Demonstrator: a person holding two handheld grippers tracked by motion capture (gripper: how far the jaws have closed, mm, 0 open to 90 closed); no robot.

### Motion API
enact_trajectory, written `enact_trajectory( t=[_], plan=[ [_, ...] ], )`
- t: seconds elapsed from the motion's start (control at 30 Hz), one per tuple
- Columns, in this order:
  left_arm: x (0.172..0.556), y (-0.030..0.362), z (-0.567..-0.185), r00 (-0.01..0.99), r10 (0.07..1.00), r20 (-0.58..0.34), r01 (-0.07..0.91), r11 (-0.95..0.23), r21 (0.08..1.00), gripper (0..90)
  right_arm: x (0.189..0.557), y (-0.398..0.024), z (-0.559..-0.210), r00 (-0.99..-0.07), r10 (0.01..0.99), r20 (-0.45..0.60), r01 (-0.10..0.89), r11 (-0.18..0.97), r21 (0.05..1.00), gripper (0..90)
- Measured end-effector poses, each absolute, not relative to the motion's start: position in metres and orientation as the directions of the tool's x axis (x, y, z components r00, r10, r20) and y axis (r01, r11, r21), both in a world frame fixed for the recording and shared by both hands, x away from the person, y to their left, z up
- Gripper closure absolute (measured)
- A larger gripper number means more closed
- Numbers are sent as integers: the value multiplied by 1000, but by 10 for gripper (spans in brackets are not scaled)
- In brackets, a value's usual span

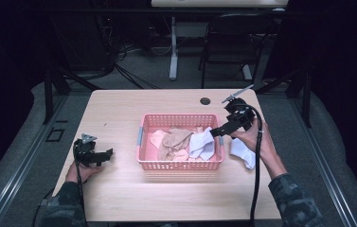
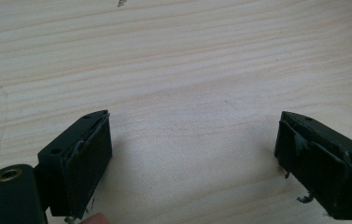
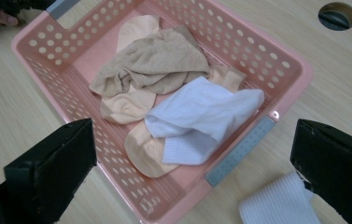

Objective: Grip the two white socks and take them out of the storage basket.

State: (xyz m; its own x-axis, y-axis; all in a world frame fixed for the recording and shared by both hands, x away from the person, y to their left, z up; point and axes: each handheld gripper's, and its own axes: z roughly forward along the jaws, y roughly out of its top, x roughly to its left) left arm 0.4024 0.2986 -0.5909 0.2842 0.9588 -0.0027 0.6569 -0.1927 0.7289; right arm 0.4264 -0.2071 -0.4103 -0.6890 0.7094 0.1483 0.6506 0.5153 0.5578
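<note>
My right hand-held gripper, jaws spread, hovers over the basket rim; the white sock on the surface lies just beside it.

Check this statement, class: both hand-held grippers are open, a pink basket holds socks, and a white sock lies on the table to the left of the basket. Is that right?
Not quite. The white sock on the table lies to the right of the basket, by the right hand-held gripper, as the high view shows. The rest holds: the left hand-held gripper is open too, and socks fill the basket.
</note>
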Motion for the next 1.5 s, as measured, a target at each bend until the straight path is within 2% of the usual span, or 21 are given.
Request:
enact_trajectory(
  t=[0.3, 0.6, 0.83, 1.0, 1.3, 1.4, 1.5],
  plan=[
    [402, 299, -591, 284, 959, -3, 657, -193, 729, 108, 437, -170, -426, -731, 664, 158, 631, 571, 524, 28],
    [402, 299, -591, 284, 959, -3, 657, -193, 729, 108, 450, -152, -457, -721, 676, 155, 663, 608, 436, 134],
    [402, 299, -591, 284, 959, -3, 657, -193, 729, 108, 458, -143, -482, -705, 704, 87, 686, 647, 333, 167],
    [402, 299, -591, 284, 959, -3, 657, -193, 729, 108, 462, -144, -493, -693, 718, 66, 701, 650, 294, 202],
    [402, 299, -591, 284, 959, -2, 657, -193, 729, 108, 466, -141, -508, -664, 747, 26, 731, 641, 236, 373],
    [402, 299, -591, 284, 959, -3, 657, -193, 729, 108, 468, -139, -512, -660, 751, -3, 736, 648, 197, 411],
    [402, 299, -591, 284, 959, -3, 657, -193, 729, 108, 468, -137, -516, -660, 751, -30, 733, 652, 194, 406]
  ],
)
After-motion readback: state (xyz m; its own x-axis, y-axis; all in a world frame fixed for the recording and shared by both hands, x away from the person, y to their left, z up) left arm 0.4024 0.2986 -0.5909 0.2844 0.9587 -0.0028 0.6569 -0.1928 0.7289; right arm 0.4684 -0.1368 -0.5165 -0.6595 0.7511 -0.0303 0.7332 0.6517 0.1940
